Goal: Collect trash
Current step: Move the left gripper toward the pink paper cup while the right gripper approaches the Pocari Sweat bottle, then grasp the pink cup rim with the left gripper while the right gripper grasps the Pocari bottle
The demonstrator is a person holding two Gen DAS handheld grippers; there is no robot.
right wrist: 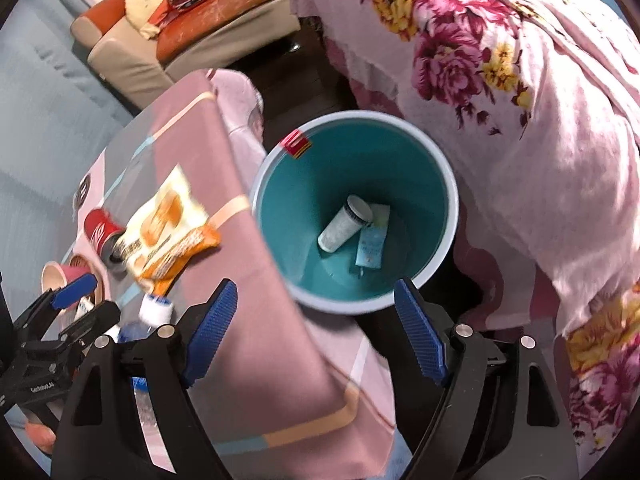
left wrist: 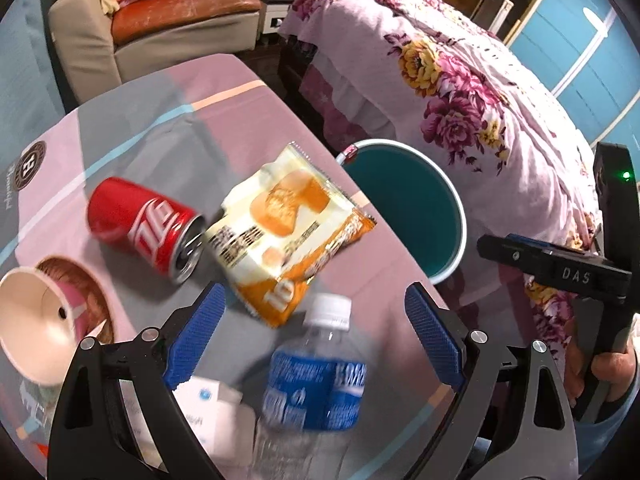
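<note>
Well, from the left wrist, the left tongs (left wrist: 316, 344) hang released over a water bottle (left wrist: 316, 380) at lower centre, pads not touching it. A snack bag (left wrist: 292, 228) and red can (left wrist: 144, 228) lie on the desk (left wrist: 224, 92) mid-frame.

From the right wrist, the right tongs (right wrist: 314, 336) gape empty over the teal bin (right wrist: 444, 184) at centre, a cup (right wrist: 344, 224) and packet (right wrist: 370, 248) inside.

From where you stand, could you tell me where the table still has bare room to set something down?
The far end of the table, beyond the red can and snack bag, is bare. So is the strip between the bag and the bin-side edge. Nearer the left gripper it is crowded: paper cup, water bottle and a small white box.
</note>
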